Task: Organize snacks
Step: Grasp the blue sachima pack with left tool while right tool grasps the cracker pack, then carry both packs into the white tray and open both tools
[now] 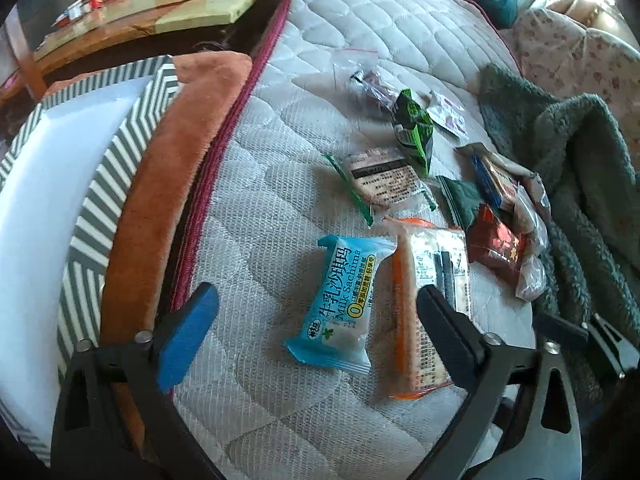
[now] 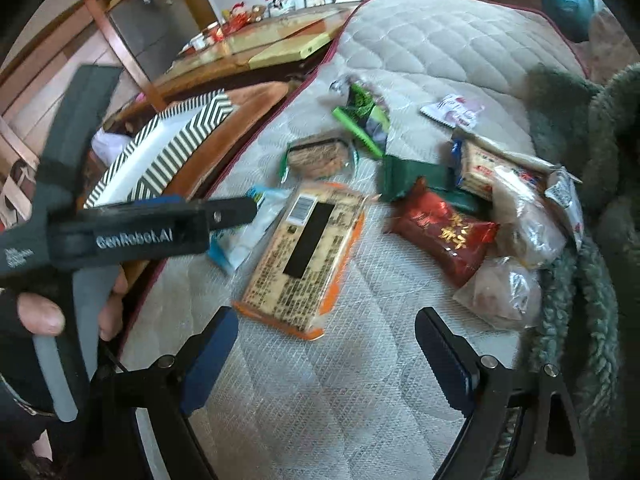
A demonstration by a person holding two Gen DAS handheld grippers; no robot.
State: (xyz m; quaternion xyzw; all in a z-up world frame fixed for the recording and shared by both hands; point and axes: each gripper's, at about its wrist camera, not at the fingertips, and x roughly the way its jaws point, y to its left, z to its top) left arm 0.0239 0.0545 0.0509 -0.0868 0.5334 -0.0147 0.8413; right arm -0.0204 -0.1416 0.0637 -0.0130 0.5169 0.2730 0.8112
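mattress (image 1: pixel 280 184): quilted cloth | blue packet (image 1: pixel 340 304): glossy plastic | blanket (image 1: pixel 580 168): fuzzy

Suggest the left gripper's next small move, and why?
Probably ease the left gripper forward and down over the blue Milk Sachima packet. Its jaws are open and empty, and the packet lies flat on the mattress just ahead between the fingers, nearest the striped box. The right gripper is also open, holding nothing.
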